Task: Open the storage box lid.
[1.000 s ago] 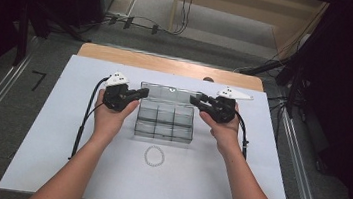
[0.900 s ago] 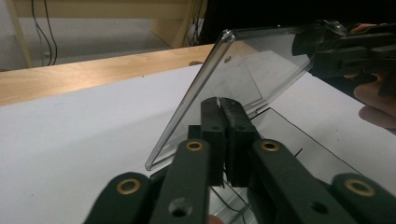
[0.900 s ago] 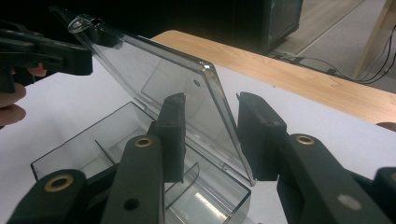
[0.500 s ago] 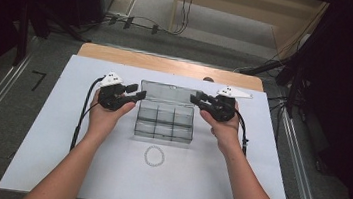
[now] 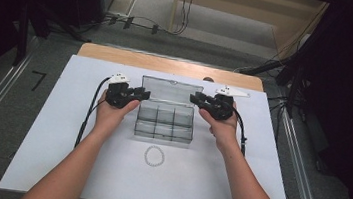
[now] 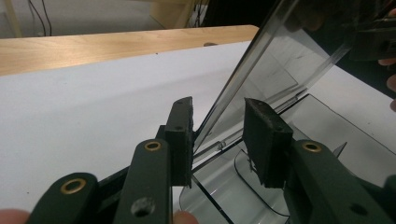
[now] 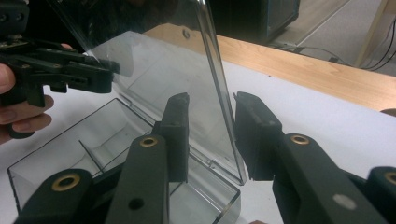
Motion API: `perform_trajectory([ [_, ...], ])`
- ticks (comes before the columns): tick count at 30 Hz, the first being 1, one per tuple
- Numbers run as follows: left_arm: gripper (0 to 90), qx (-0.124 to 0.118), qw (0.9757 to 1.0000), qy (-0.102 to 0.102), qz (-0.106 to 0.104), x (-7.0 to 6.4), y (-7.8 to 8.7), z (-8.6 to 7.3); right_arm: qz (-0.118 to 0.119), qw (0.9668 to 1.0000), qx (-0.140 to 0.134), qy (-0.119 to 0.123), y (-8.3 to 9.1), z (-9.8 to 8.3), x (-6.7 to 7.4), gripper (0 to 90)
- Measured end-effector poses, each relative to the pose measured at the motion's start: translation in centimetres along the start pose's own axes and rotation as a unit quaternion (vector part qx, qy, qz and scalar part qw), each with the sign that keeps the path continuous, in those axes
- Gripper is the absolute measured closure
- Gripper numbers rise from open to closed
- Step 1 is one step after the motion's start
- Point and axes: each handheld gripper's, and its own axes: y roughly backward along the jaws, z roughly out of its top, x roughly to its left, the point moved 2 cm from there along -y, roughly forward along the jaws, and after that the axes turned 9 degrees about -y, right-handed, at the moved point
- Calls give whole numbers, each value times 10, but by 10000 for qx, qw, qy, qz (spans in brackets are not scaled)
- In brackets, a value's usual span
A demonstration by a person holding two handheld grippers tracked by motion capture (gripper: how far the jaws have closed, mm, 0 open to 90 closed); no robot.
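While the clear box (image 5: 164, 123) is sitting mid-surface (image 5: 50, 130), its raised lid (image 5: 171, 90) is being straddled, ungripped, by both parted tongs: left tongs (image 5: 143, 94), just closing, and right tongs (image 5: 195, 99).

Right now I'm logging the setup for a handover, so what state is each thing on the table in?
Clear box: lid open, standing up; compartments look empty.
Bead bracelet: flat on the white mat, outside the box, untouched.
Left claw: jaws astride the lid's edge, gaps showing, not clamped; they have just been closing.
Right claw: jaws astride the lid's other edge, gaps showing, not clamped.
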Motion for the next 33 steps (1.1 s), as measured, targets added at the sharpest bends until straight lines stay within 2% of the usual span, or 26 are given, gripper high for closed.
perform_trajectory([
  [4,653,-30,9999,96,-65,3,0,-1,-9,9999,42,-112,-6,-3,-4,645],
  [15,705,-35,9995,299,-74,8,-4,-1,0,9988,95,-474,-17,-10,-15,670],
  [25,758,29,9985,544,19,14,-10,-2,-165,9975,377,-570,-31,-19,-21,681],
  [28,760,19,9980,633,-8,15,-12,-3,-120,9965,358,-748,-33,-21,-23,682],
  [33,759,37,9968,789,-75,18,-15,-5,-58,9952,365,-904,-36,-21,-26,671],
])
